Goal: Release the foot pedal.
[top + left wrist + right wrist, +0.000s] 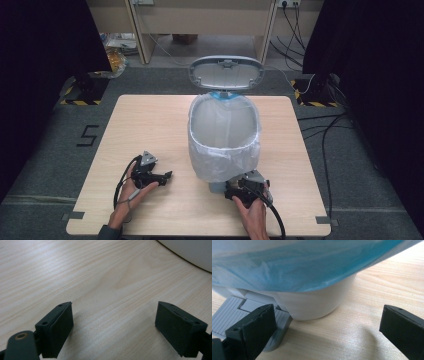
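A white pedal bin (224, 131) stands mid-table with its grey lid (226, 73) tipped up and a thin plastic bag (202, 150) folded over its rim. My left gripper (166, 175) rests on the table left of the bin. It is open over bare wood (115, 307), and the bin's base (192, 252) shows at the upper right. My right gripper (231, 189) sits low at the bin's front, open (328, 310). Its left jaw stands in front of the grey ribbed pedal (229, 315). The bag's blue-tinted overhang (299, 262) hangs above the bin's base (314, 302).
The wooden table (150, 120) is bare apart from the bin. A person's hands (255, 217) hold both grippers near the front edge. Cables (325, 135) run over the floor to the right, and desks stand beyond the table.
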Demonstrator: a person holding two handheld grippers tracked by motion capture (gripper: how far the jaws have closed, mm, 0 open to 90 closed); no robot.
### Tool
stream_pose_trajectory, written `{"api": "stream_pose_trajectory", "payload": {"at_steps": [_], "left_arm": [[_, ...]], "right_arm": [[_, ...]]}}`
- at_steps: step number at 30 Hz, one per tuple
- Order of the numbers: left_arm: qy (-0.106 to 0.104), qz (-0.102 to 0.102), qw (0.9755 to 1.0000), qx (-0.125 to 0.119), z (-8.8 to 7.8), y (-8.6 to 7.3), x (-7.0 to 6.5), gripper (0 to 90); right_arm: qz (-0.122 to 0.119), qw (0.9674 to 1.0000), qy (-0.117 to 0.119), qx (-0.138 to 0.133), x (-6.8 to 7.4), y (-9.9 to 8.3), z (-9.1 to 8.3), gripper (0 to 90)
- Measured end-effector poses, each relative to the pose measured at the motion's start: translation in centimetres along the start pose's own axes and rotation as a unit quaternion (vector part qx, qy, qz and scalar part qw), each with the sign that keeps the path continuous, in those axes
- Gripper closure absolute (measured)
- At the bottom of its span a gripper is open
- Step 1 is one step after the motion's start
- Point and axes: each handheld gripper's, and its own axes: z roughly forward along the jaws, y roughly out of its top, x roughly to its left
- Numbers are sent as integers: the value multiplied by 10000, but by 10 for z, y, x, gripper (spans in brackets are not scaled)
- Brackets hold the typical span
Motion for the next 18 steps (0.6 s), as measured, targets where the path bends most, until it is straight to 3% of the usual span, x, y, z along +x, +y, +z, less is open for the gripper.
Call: {"api": "stream_pose_trajectory", "payload": {"at_steps": [4, 18], "left_arm": [[5, 1, 10000, 0, 0, 0, 0, 142], [4, 3, 10000, 3, 0, 0, 0, 143]], "right_arm": [[-90, 9999, -46, -39, 0, 0, 0, 9], [57, 9999, 28, -78, -1, 1, -3, 9]]}}
